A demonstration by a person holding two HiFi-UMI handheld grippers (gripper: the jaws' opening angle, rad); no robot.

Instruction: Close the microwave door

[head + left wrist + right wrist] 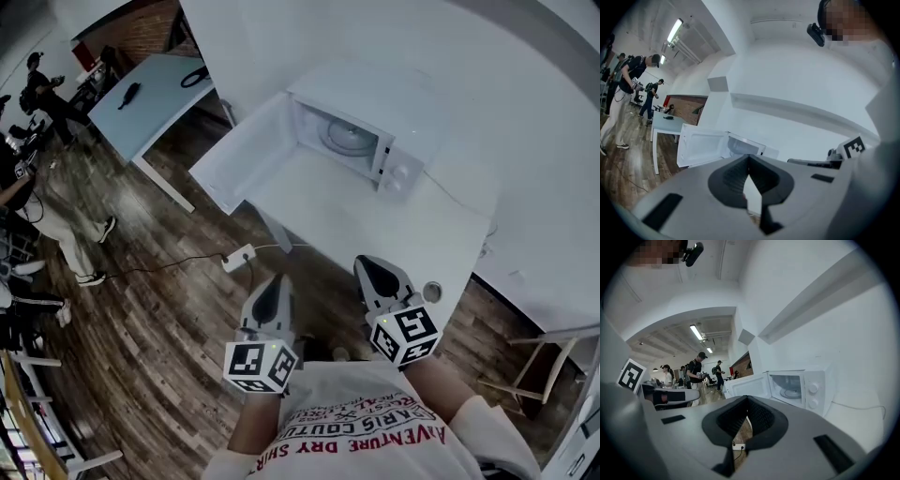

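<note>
A white microwave [398, 150] stands at the far end of a white table [375, 225], with a glass turntable showing inside. Its door [246, 155] hangs wide open, swung out to the left past the table edge. Both grippers are held low near the person's chest, well short of the microwave. My left gripper [273, 289] is shut with nothing in it, and so is my right gripper [378, 272]. The left gripper view has the open door [701, 147] ahead beyond the shut left gripper [749, 159]. Past the shut right gripper [747, 401], the right gripper view shows the microwave [806, 390] and its door [745, 386].
A power strip [239, 255] with a cable lies on the wooden floor by the table leg. A light blue table [155, 94] stands at the back left, and people [56, 225] are at the left. A wooden chair [539, 361] is at the right. White walls lie behind the microwave.
</note>
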